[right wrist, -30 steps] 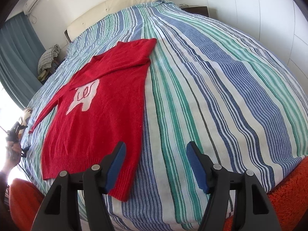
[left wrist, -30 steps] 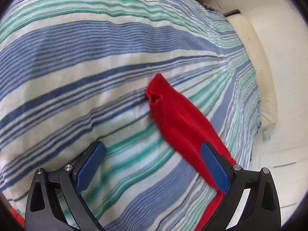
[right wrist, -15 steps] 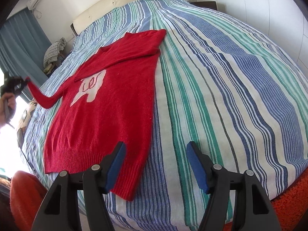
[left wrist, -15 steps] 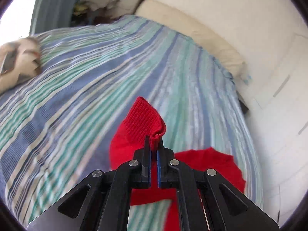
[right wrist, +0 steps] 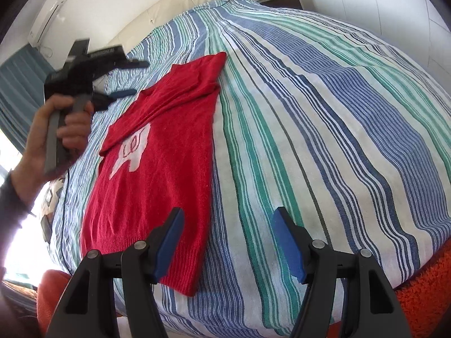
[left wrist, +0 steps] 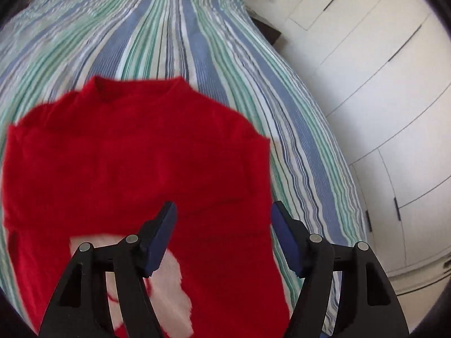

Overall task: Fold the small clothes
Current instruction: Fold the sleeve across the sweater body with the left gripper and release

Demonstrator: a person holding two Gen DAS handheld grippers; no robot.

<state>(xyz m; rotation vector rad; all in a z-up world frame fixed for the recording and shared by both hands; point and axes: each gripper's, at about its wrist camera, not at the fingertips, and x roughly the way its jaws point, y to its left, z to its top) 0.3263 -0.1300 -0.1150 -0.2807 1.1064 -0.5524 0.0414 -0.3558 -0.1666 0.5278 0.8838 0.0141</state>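
- Red sweater [right wrist: 157, 174] is laid flat on the striped bedspread [right wrist: 324, 118], with both sleeves folded across its chest.
- A white picture [right wrist: 131, 149] is seen on its front.
- The left gripper [left wrist: 222, 233] is held wide open above the sweater, and nothing is gripped.
- The right gripper [right wrist: 228, 242] is held wide open near the hem, and nothing is gripped.
- White cupboards [left wrist: 380, 84] are seen beside the bed.
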